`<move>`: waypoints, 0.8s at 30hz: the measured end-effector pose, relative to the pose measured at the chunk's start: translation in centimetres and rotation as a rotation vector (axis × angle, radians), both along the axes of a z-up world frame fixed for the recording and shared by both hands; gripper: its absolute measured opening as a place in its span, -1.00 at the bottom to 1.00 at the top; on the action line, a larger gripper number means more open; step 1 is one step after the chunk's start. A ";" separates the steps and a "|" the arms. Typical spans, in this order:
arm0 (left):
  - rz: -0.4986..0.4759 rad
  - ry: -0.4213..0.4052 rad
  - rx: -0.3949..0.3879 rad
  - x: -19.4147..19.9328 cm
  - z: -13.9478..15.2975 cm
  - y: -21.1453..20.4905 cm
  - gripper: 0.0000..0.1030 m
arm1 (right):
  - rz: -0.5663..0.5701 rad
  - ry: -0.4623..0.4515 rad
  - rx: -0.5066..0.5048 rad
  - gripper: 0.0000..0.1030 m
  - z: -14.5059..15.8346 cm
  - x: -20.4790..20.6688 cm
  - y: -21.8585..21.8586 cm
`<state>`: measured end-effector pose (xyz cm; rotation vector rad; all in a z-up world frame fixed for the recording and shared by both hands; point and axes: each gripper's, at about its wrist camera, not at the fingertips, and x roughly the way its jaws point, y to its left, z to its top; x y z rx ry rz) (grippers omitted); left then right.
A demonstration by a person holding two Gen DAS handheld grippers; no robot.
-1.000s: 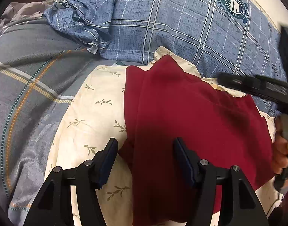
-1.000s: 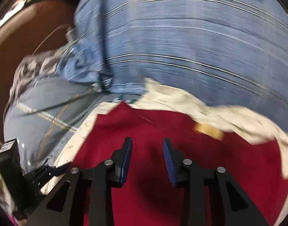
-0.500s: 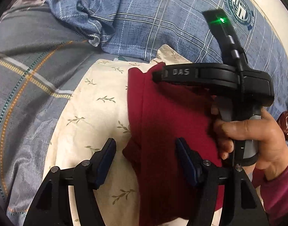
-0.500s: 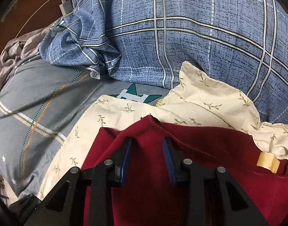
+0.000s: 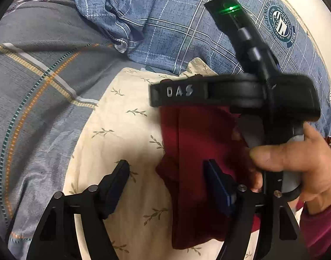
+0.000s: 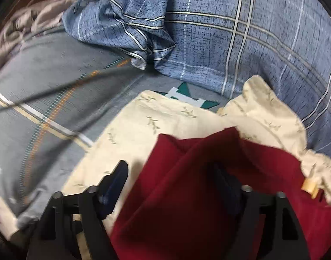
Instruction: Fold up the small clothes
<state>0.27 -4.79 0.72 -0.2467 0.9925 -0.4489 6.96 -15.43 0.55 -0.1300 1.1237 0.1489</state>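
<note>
A dark red garment (image 5: 198, 151) lies folded over on a cream leaf-print cloth (image 5: 122, 134) on the bed. My left gripper (image 5: 167, 182) is open, its jaws straddling the garment's left folded edge just above it. The right gripper's black body (image 5: 234, 91) crosses the left wrist view over the garment's far edge, held by a hand (image 5: 295, 160). In the right wrist view the right gripper (image 6: 172, 184) is open wide, low over the red garment (image 6: 198, 195), with a fold of it lying between the jaws. The cream cloth (image 6: 143, 130) shows beyond.
A blue plaid pillow (image 5: 187, 32) lies behind the cloth, and shows in the right wrist view (image 6: 230, 32). A grey striped bedsheet (image 5: 35, 86) spreads to the left. A tan tag (image 6: 309, 185) sits at the garment's right edge.
The right gripper swung in over the garment to its far edge, carried red fabric leftward into a fold, then opened its jaws wide. The left gripper stayed open and nearly still.
</note>
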 end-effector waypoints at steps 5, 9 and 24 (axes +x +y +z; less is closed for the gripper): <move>-0.037 0.013 -0.029 0.5 -0.3 -1.0 0.52 | 0.007 -0.077 0.055 -0.71 2.5 -2.5 -2.5; -0.037 0.009 -0.038 1.3 -0.4 -1.7 0.48 | 0.000 -0.129 0.162 -0.72 5.8 -4.5 -4.7; -0.080 -0.102 -0.060 -0.7 1.0 -1.7 -0.48 | -0.121 -0.018 0.332 0.32 6.2 -3.9 -7.0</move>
